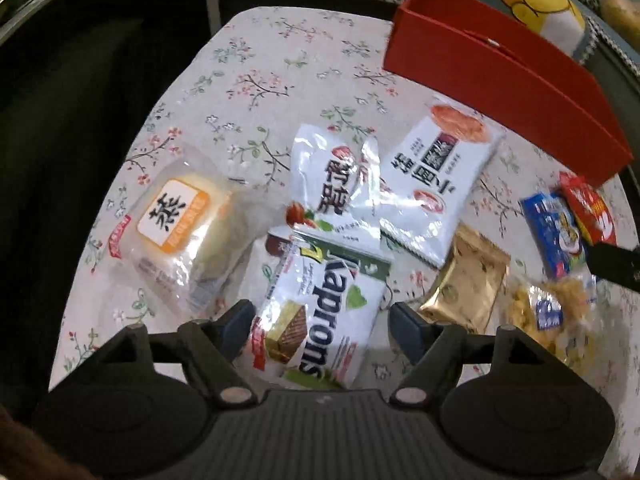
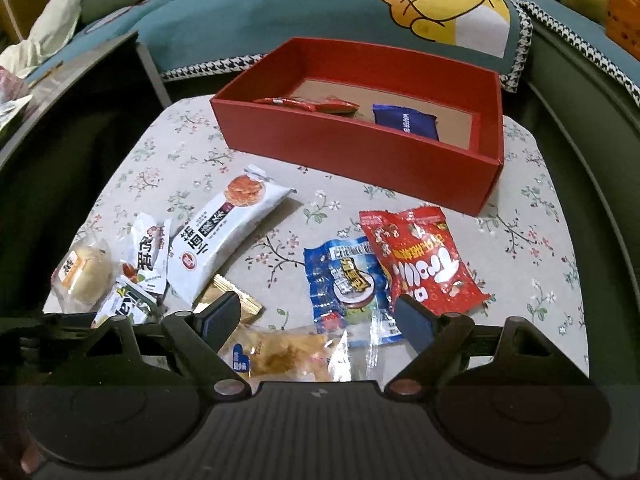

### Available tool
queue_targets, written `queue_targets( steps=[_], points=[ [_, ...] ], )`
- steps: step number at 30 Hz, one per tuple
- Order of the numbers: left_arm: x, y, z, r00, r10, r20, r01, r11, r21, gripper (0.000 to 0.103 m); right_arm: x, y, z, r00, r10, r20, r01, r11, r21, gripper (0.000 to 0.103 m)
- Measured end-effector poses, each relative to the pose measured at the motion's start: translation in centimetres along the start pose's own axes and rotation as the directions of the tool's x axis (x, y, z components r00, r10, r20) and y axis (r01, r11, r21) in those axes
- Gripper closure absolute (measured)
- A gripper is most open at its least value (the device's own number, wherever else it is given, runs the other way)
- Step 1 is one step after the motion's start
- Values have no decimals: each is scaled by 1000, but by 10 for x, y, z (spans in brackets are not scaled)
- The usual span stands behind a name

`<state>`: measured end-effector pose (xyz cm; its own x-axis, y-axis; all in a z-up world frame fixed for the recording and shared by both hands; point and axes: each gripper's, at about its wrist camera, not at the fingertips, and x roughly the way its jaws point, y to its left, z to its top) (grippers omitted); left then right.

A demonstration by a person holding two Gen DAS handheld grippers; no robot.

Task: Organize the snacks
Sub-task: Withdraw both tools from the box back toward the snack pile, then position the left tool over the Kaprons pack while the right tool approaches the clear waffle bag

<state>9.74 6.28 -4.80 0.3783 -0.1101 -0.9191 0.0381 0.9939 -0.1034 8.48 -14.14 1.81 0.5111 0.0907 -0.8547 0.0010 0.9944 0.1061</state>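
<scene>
My left gripper is open, its fingers on either side of a white and green Kaprons wafer pack lying on the table. Beside it lie a wrapped steamed cake, a white nut packet, a long white biscuit pack and a gold packet. My right gripper is open above a clear pack of yellow crisps, with a blue packet and a red packet just ahead. The red box holds a red packet and a dark blue packet.
The small table has a floral cloth and dark drop-offs on its left and near sides. A teal cushion with a lion print lies behind the box. The right gripper's finger shows at the right edge of the left wrist view.
</scene>
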Motion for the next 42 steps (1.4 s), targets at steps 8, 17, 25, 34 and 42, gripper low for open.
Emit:
queue_targets(
  steps=[8,17,25,34,42],
  points=[
    [-7,-6,-8,1000,-27,5,27,999,21,15,6,-20,-9,999,-25,-39,27,998,54,15],
    [-14,-20,-14,997,-74,1,74,996,52,15,16,-3,-27,995,9,-97,-6,1000,28,15],
    [-12,-18,-17,997,-72,-10,72,996,48,15,12,7,-27,995,47,-91,-47,999,4,13],
    [-12,-18,-19,998,-57,-5,57,996,62,15,38,11,-36,991,39,-132,-38,999,7,7],
    [-10,-21,-19,999,-40,-3,40,996,81,12,40,11,-40,990,40,-136,-40,999,-1,7]
  ],
)
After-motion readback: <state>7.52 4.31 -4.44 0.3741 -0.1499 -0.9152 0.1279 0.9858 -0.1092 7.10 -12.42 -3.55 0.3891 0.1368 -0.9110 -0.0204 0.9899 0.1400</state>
